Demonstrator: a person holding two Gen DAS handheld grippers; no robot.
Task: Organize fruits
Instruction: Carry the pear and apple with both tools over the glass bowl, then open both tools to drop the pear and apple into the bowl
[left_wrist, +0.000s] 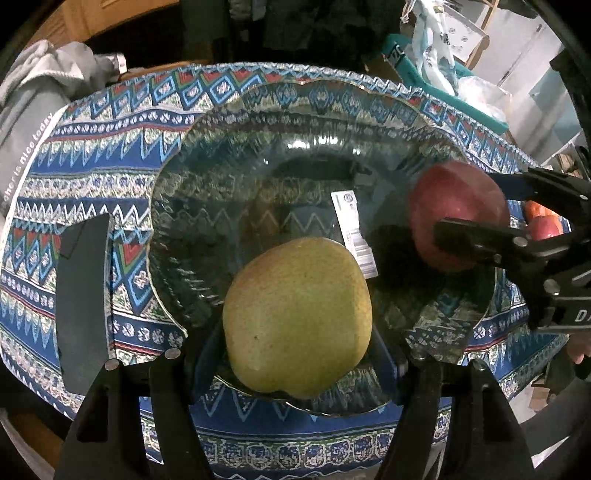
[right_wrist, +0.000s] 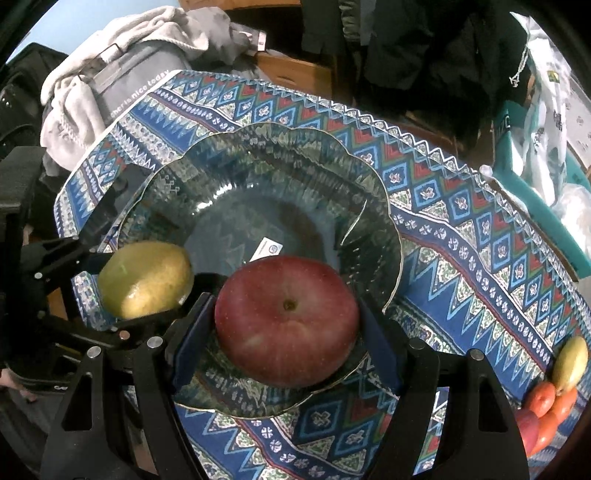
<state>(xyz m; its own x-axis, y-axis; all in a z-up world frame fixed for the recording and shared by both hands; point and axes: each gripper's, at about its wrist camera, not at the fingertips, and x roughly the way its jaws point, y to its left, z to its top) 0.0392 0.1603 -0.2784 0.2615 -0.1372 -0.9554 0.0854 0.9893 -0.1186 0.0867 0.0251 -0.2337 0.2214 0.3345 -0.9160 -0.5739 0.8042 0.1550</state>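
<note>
A wide clear glass bowl (left_wrist: 177, 177) (right_wrist: 391, 206) with a scalloped rim sits on the patterned blue cloth. My left gripper (left_wrist: 295, 354) is shut on a yellow-green pear (left_wrist: 299, 317) (right_wrist: 146, 278), held over the near side of the bowl. My right gripper (right_wrist: 286, 328) is shut on a red apple (right_wrist: 286, 319) (left_wrist: 458, 216), held over the bowl's right part. In the left wrist view the right gripper (left_wrist: 476, 214) comes in from the right. In the right wrist view the left gripper (right_wrist: 147, 284) comes in from the left. A white label (left_wrist: 354, 232) lies at the bowl's bottom.
More fruit (right_wrist: 554, 391), a pear and several red-orange pieces, is piled at the cloth's right edge. A grey hooded garment (right_wrist: 110, 74) lies at the far left. A dark flat object (left_wrist: 83, 299) rests left of the bowl. Bags (left_wrist: 443, 55) stand at the far right.
</note>
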